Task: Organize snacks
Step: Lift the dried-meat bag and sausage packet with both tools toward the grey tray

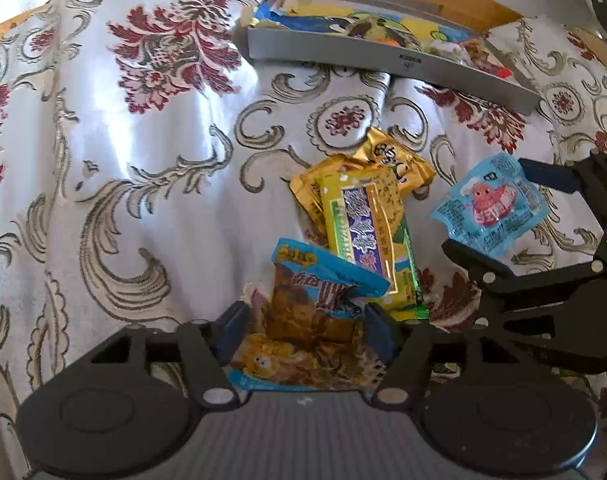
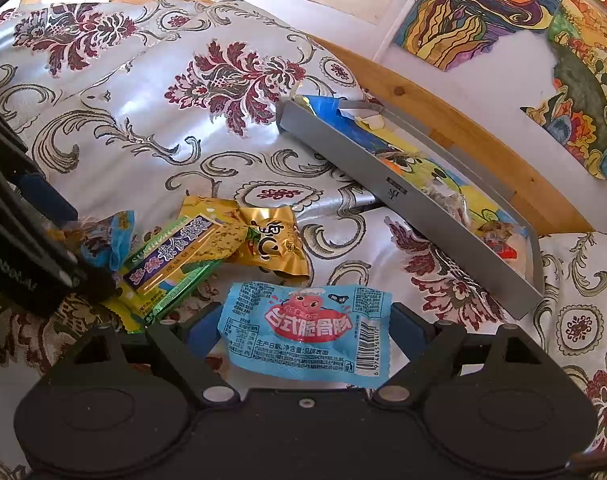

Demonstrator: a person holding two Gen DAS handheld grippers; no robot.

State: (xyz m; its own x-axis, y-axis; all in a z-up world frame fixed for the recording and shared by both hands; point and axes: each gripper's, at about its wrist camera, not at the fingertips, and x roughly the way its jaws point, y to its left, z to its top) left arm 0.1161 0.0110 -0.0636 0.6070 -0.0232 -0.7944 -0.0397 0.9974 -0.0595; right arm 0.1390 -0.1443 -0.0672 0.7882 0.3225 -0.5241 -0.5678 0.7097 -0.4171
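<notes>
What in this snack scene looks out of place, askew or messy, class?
Two packets lie loose in a crossed pile on the tablecloth: the yellow-green bar overlaps the gold packet, outside the grey tray. The tray sits askew, one corner propped on a cloth fold. Nothing looks spilled or torn.

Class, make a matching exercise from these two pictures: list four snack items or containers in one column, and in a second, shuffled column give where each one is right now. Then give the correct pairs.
Column A
1. Light blue packet with a pink cartoon
2. Blue and brown snack bag
3. Yellow and green bar
4. Grey tray

Column B
a. Lying loose on the tablecloth, partly over a gold packet
b. Between the fingers of the left hand-held gripper
c. At the far side of the table, with snacks inside
d. Between the fingers of the right hand-held gripper

Pairs: 1-d, 2-b, 3-a, 4-c
</notes>
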